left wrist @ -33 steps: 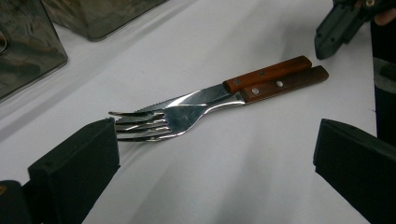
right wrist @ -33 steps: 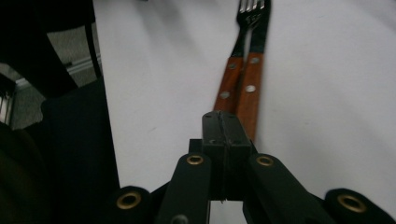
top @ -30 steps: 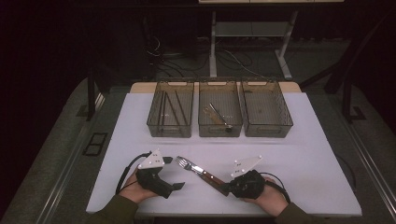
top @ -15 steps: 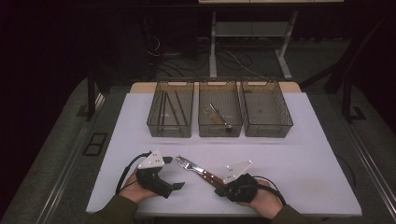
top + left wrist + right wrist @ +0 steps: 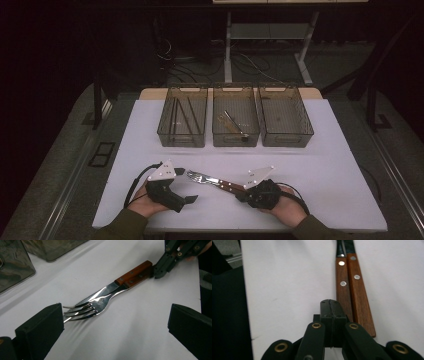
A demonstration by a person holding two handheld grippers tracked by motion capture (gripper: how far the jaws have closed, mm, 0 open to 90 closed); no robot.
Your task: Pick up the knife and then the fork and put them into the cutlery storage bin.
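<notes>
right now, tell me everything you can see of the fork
The fork is shiny metal with a brown wooden handle held by metal rivets. It lies flat on the white table, close alongside a knife with a matching handle, tines pointing at the open left hand-held gripper. The shut right hand-held gripper sits at its handle end, beside it rather than gripping it.

Fork (image 5: 92, 308) and serrated knife (image 5: 100, 293): polished metal, mirror-glossy, reflecting the table. Both handles (image 5: 352, 287): reddish-brown wood, smooth satin finish, bright metal rivets. Table top (image 5: 325, 155): white, matt, smooth, paper-like sheet look. Left gripper (image 5: 112, 325) pads: black, matt, slightly grainy, foam or rubber look. Right gripper (image 5: 331, 305) linkage: black matt plastic with brass-coloured pins. Three bins (image 5: 235, 137): smoky translucent plastic, glossy walls. Plate on each gripper (image 5: 162, 171): light grey, matt.
</notes>
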